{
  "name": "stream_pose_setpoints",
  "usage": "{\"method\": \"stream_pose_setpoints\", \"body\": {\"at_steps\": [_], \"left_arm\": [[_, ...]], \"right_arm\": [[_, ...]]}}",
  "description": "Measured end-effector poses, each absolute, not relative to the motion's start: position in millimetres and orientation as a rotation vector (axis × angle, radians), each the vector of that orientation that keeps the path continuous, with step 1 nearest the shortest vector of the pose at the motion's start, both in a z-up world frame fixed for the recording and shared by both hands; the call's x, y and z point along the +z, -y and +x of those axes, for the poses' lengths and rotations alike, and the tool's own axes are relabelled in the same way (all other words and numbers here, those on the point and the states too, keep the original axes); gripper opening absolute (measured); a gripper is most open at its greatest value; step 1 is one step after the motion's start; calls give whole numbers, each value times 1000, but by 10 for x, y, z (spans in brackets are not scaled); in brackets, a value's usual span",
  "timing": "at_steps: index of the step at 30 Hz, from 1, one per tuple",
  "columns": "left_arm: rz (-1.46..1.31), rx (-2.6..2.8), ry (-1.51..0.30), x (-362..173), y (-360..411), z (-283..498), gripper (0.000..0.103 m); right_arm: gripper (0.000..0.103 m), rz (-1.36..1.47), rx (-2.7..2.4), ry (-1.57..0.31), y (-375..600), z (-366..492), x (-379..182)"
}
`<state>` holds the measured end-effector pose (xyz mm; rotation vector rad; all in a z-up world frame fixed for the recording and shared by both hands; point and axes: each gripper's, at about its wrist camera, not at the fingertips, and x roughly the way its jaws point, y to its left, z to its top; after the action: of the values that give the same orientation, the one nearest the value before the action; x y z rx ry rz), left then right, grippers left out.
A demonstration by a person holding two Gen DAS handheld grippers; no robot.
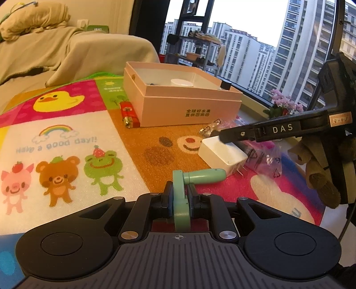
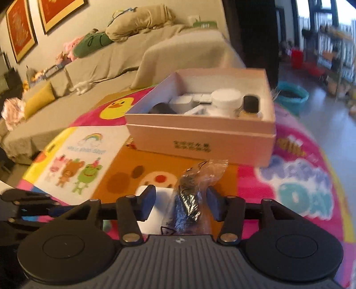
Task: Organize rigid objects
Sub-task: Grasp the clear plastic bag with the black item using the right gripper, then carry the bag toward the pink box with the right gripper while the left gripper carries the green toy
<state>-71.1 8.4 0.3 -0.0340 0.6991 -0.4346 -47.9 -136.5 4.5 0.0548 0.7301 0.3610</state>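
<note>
Left gripper (image 1: pixel 180 195) pinching a green L-shaped handle (image 1: pixel 189 184) above the cartoon play mat (image 1: pixel 66 124).
Right gripper (image 2: pixel 181 203) spread around a clear plastic bag (image 2: pixel 191 195) beside the white charger (image 1: pixel 222 153); pink box (image 1: pixel 184 102) beyond.

A cartoon play mat (image 1: pixel 66 137) covers the floor. At eleven o'clock a beige-covered sofa (image 1: pixel 55 53) holds a cushion (image 2: pixel 138 20); two framed pictures (image 2: pixel 22 29) hang above. Pink flowers (image 1: pixel 283 102) stand at two o'clock below the tower blocks (image 1: pixel 255 57).

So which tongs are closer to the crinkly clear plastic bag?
Right. The right tongs are open around the crinkly clear plastic bag; the left tongs sit farther back, gripping a mint-green plastic handle.
</note>
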Motion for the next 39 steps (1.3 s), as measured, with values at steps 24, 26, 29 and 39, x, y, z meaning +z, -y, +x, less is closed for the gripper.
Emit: {"method": "stream_pose_setpoints", "body": {"at_steps": [24, 26, 29, 39], "left_arm": [[157, -479, -637, 238, 184, -755, 14], [163, -482, -604, 419, 198, -696, 14], [173, -480, -531, 709, 236, -581, 10], [110, -467, -546, 905, 80, -483, 13]], "right_arm": [[20, -101, 417, -587, 1389, -1028, 409], [20, -87, 422, -531, 1482, -1147, 577], [20, -68, 418, -451, 1594, -1270, 801], [20, -3, 380, -468, 1747, -1253, 643]]}}
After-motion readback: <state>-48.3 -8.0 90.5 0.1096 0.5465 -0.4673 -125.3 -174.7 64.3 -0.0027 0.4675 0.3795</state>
